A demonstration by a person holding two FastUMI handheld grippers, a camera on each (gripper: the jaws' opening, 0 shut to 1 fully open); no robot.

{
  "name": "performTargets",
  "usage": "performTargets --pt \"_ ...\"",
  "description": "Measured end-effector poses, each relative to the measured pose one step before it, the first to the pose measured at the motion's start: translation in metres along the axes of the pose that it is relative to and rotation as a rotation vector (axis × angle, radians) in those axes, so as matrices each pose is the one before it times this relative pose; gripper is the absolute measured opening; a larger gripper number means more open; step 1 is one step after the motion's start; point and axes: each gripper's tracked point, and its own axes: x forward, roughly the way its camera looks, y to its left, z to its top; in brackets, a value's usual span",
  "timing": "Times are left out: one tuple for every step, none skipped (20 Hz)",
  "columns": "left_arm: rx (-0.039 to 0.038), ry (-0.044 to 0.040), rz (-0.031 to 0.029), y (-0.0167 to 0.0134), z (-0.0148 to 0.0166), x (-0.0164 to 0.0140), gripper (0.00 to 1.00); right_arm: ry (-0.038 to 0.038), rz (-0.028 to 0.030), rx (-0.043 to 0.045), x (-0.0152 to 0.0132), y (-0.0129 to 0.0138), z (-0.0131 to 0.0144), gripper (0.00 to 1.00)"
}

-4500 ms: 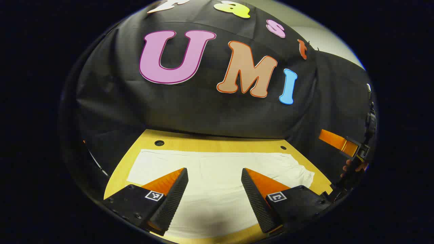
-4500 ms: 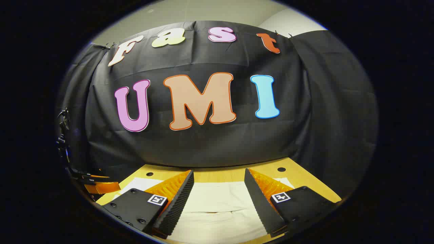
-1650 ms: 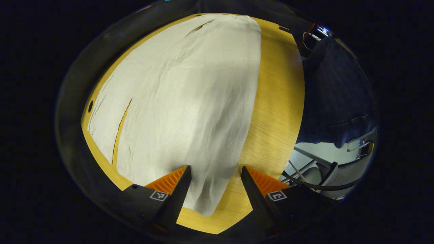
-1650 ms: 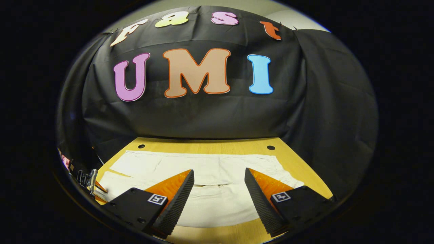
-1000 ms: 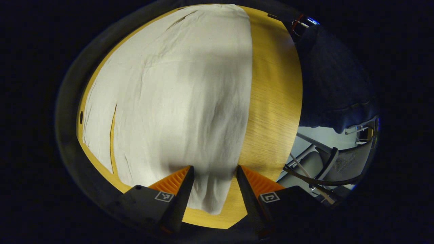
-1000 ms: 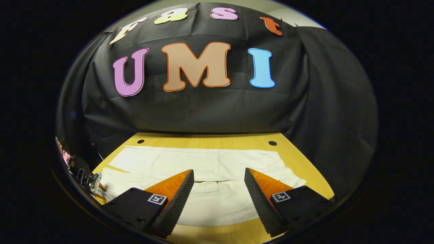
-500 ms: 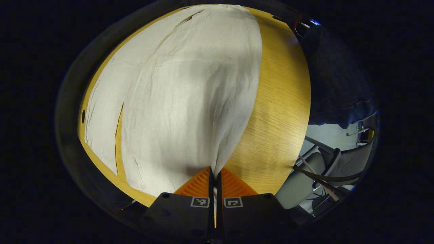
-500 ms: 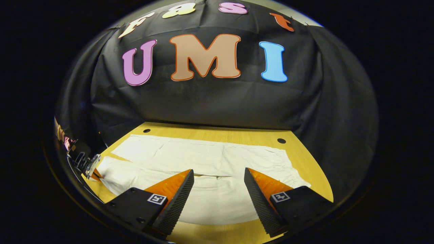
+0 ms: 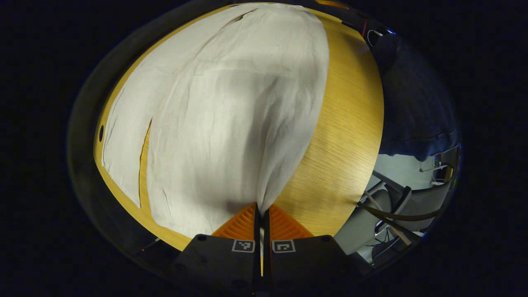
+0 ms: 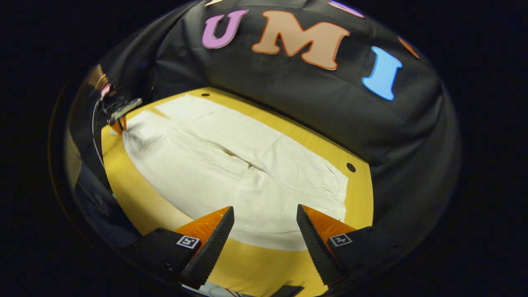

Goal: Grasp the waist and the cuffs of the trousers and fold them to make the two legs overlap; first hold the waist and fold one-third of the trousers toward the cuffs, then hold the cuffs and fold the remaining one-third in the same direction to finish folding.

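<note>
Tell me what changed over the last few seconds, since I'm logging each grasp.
The left gripper swung down to the near trouser cuff and closed on it, pinching the cloth into a ridge. The right gripper tilted down toward the waist end, fingers apart, holding nothing. The trousers otherwise lie flat and unfolded on the table, legs side by side as before.

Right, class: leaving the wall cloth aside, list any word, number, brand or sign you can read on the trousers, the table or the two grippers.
On the trousers: no print or tag to read.
On the table: none.
On the left gripper and the right gripper: square black-and-white code markers, patterns only, no letters or numbers.
</note>
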Motion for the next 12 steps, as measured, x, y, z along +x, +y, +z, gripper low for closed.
performTargets --pt "-0.00331 0.00423 0.00269 -0.00205 -0.00152 0.00316 0.01 0.03337 0.02712 -0.04769 0.00049 -0.00219 -0.01085 0.98" --pt "-0.00705 0.00664 0.00402 -0.00015 0.00180 0.00091 0.01 0.04197 0.04419 -0.05620 0.00462 -0.00060 -0.01297 0.98" --pt "-0.00502 0.00287 0.00299 -0.00020 0.00209 0.00073 0.01 0.02633 0.03443 -0.03713 0.00338 0.00109 -0.00740 0.98" --pt "-0.00390 0.00257 0.00179 -0.00021 0.00198 0.00078 0.01 0.02771 0.03167 -0.03934 0.00383 0.00067 -0.00733 0.99" --pt "-0.00504 0.00055 0.00074 -0.00018 0.00295 0.00078 0.01 0.02973 0.03556 -0.03516 0.00410 0.00212 -0.00844 0.99" --pt "-0.00800 0.00445 0.00049 -0.00020 0.00309 0.00102 0.01 0.02941 0.04490 -0.02581 0.00470 0.00548 -0.00683 0.98" --pt "-0.01717 0.00439 0.00198 0.00316 -0.00030 0.00030 0.01 0.03096 0.04357 -0.02318 0.00593 0.00502 -0.00831 0.98" --pt "-0.01121 0.00216 0.00126 -0.00158 -0.00284 0.00143 0.01 0.02858 0.04222 -0.02781 0.00616 0.00379 -0.00434 0.98" --pt "-0.01109 0.00424 0.00246 -0.00073 0.00455 -0.00116 0.01 0.03061 0.03296 -0.02875 0.00816 0.00243 -0.00436 0.98" --pt "-0.00539 0.00535 0.00200 -0.00033 0.00131 0.00004 0.01 0.02768 0.03126 -0.02168 0.00677 0.00293 -0.00442 0.97" --pt "-0.00326 0.00270 0.00277 -0.00020 -0.00055 -0.00032 0.01 0.02153 0.01747 -0.01777 0.00586 -0.00058 -0.00392 0.97" --pt "-0.00377 0.00260 0.00360 0.00032 -0.00001 0.00050 0.01 0.01793 0.02264 -0.01755 0.00869 -0.00053 -0.00007 0.97"
